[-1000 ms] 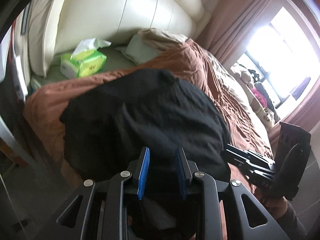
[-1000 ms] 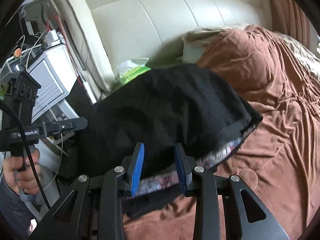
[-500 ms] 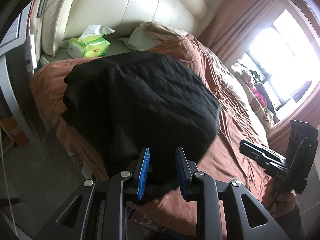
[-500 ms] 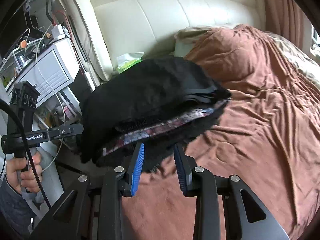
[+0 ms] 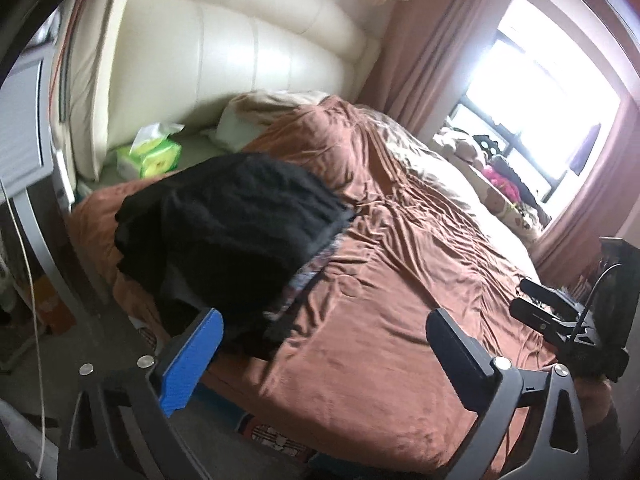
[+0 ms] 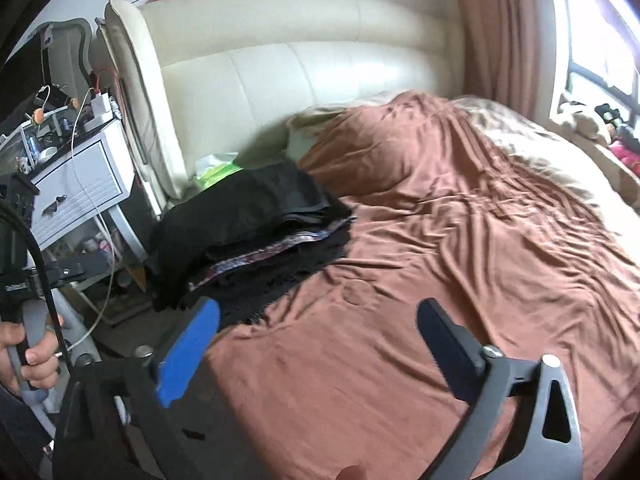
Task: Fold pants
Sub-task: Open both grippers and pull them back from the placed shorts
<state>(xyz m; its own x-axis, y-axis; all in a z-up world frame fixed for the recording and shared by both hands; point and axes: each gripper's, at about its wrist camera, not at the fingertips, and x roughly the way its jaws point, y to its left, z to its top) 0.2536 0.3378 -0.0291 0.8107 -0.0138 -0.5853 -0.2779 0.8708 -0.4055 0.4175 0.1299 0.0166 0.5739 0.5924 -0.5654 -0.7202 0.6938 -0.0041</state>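
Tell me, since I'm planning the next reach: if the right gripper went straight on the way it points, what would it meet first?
Probably the bare brown blanket. The open right gripper aims at it, with the folded black pants lying left of that line. Depth is uncertain.

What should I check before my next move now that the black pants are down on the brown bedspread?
1. Left gripper released: ok, jaws have just been opening, nothing between them.
2. Right gripper released: ok, jaws have just been opening and stand wide, empty.
3. Black fabric pants resting on the brown bedspread: ok, stacked in a folded pile.
4. Pile fully on the bed: not ok, its left side droops over the bed's edge.
5. Fold neatness: cannot tell, blurred; a patterned layer peeks from under the black top.
6. Green tissue pack clear of the pants: ok in the left view.
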